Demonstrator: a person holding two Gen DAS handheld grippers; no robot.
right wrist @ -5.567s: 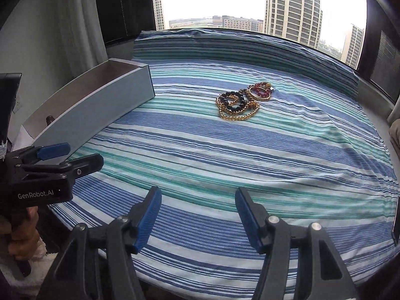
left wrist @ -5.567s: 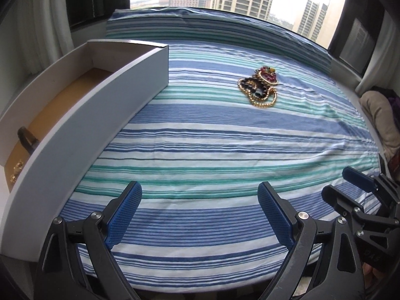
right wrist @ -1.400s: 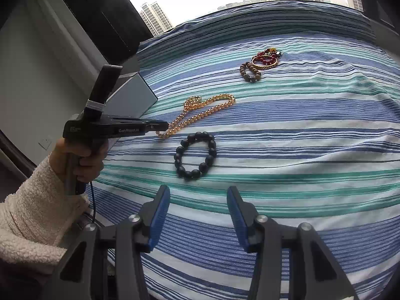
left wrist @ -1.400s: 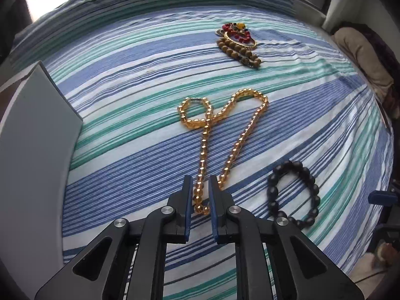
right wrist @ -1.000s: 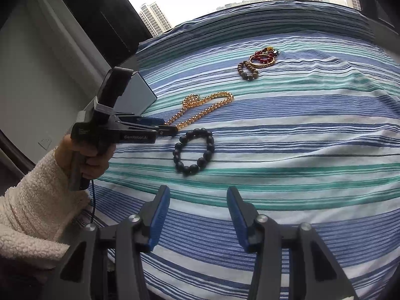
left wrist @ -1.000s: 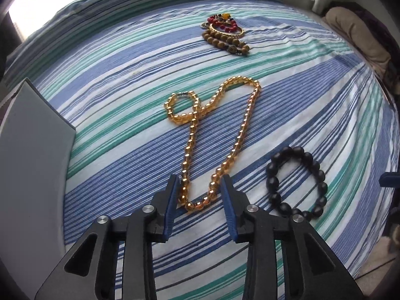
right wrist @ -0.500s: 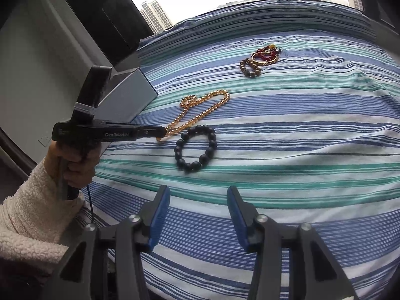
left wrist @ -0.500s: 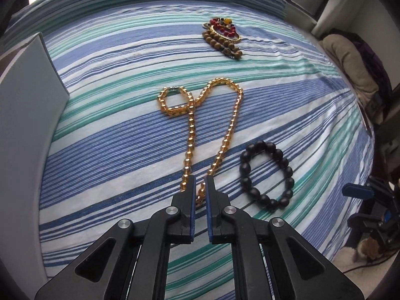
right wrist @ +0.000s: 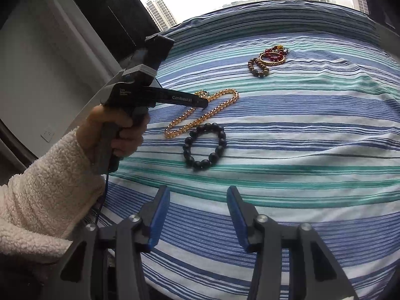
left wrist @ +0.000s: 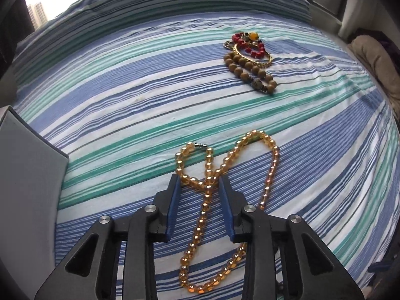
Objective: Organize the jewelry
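Striped cotton bedding [left wrist: 140,105] in blue, teal and white fills the left wrist view, lightly creased and rising to a folded ridge at the far side. Low in the frame the left gripper [left wrist: 200,185] has just been opening; its blue ribbed pads stand a little apart on either side of the crossing strands of a long necklace of round, translucent amber beads [left wrist: 268,182], and I cannot tell whether a pad touches the beads. The necklace lies flat: its small loop and metal clasp are just ahead of the fingertips, its long loop runs back under the gripper's black frame, which hides part of it. Well ahead and to the right sits a small heap of jewelry [left wrist: 250,57]: matte brown wooden beads, glossy red beads, a thin gold bangle, tangled so the pieces are hard to separate. A smooth grey box wall [left wrist: 27,182] is cut off at the left edge.

From the right wrist, the same bedding [right wrist: 312,130] spreads out. The right gripper [right wrist: 198,195] hovers with its blue pads about half apart and nothing between them. Ahead of it lies a round bracelet of matte black beads [right wrist: 205,147], beside the amber necklace [right wrist: 220,105]. To the left, a hand [right wrist: 120,130] in a fluffy cream fleece sleeve [right wrist: 42,190] grips the left gripper [right wrist: 203,102], whose tip covers the necklace's small loop.
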